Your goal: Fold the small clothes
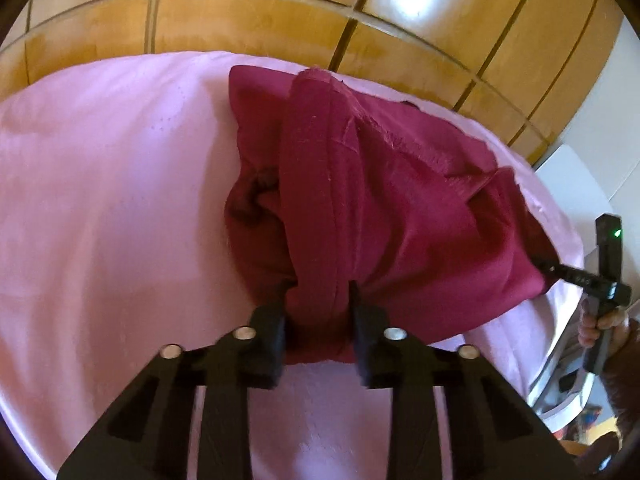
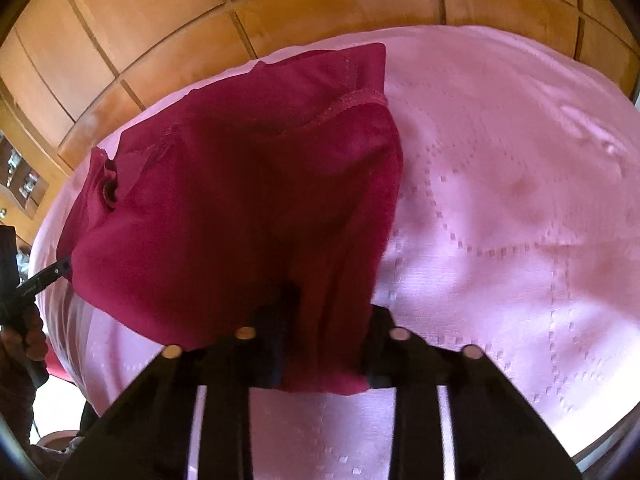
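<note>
Your left tool (image 1: 318, 300) and right tool (image 2: 326, 344) each pinch a bunched edge of the maroon garment (image 1: 360, 184), lifted partly off the pink-covered counter (image 1: 100, 200). It looks light, limp and prone to sag; keep hold of hems or corners, pulled taut.

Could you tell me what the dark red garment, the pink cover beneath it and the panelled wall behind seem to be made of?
Dark red garment: soft matte knit, probably cotton jersey; stitched hem, limp folds. Pink cover: smooth woven cloth with a faint sheen and a woven pattern of small squares. Panelled wall: glossy varnished wood or veneer; bright glare and grooved seams.
</note>
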`<act>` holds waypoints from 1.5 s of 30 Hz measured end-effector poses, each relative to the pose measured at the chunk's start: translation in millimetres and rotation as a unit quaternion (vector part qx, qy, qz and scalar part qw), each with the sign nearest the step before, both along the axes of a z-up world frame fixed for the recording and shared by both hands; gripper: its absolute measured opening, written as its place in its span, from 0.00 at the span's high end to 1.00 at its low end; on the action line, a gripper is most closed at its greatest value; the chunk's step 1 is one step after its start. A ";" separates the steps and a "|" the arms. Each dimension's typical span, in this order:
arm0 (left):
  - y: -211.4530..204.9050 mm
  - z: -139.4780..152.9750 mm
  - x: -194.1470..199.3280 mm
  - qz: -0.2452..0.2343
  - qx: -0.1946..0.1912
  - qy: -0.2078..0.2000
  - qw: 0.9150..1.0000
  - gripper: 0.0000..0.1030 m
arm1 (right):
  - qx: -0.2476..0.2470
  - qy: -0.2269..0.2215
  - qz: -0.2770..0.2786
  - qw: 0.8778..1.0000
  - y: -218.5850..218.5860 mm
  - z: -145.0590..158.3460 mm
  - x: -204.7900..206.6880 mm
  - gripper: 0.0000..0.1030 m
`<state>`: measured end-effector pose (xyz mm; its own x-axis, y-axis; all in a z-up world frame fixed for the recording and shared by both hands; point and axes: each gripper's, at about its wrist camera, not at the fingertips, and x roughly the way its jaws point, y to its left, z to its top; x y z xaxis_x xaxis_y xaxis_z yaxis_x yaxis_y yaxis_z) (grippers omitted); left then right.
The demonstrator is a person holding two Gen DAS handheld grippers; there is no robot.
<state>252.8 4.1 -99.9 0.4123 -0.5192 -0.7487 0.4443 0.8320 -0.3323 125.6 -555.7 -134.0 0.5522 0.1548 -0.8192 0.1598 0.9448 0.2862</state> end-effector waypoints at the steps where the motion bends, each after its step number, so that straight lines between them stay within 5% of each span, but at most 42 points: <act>1: 7.0 1.8 -2.3 0.001 -0.013 0.007 1.000 0.81 | 0.001 -0.001 0.003 1.000 -1.2 2.3 -3.7 0.83; 14: 48.9 1.5 -90.8 -0.032 -0.073 0.086 0.993 0.85 | 0.020 0.046 0.055 0.997 -3.8 7.6 -80.7 0.87; 16: 47.9 5.6 -98.3 -0.036 -0.057 0.082 0.994 0.84 | 0.020 0.051 0.057 0.997 -5.5 8.7 -85.9 0.79; 18: 47.5 12.7 -95.5 -0.035 -0.049 0.072 0.996 0.81 | 0.013 0.041 0.043 0.998 -8.5 14.1 -82.5 0.56; 20: 47.8 25.9 -83.6 -0.015 -0.048 0.040 0.998 0.69 | 0.013 0.014 0.022 1.000 -14.6 24.6 -73.8 0.46; 23: 50.2 44.7 -66.1 0.005 -0.060 -0.008 0.998 0.43 | -0.011 -0.013 0.001 1.000 -20.7 33.9 -57.6 0.46; 30: 7.5 40.6 -17.8 -0.023 -0.030 -0.032 0.999 0.43 | -0.063 -0.018 0.000 0.998 -7.8 28.3 -3.6 0.58; 31: 4.1 36.4 -12.1 -0.025 -0.031 -0.028 0.999 0.46 | -0.069 -0.017 0.006 0.997 -4.9 25.9 2.1 0.61; 33: 2.9 30.0 -11.0 -0.034 -0.034 -0.018 0.999 0.84 | -0.069 -0.013 0.014 0.997 1.4 23.3 12.3 0.80; 34: 1.7 29.3 -11.3 -0.039 -0.032 -0.016 0.999 0.91 | -0.073 -0.012 0.017 0.997 0.5 21.9 15.4 0.86; 35: 4.1 32.2 -15.1 -0.038 -0.037 -0.024 0.998 0.93 | -0.077 -0.015 0.020 0.997 2.2 25.2 14.8 0.92; 41: 41.9 71.8 -30.5 -0.003 -0.122 -0.058 0.991 0.94 | -0.068 -0.081 0.017 0.994 1.2 77.6 -10.2 0.93; 45: 50.5 80.7 -7.8 0.027 -0.143 -0.053 0.988 0.94 | -0.043 -0.112 -0.014 0.993 -12.5 99.7 9.1 0.93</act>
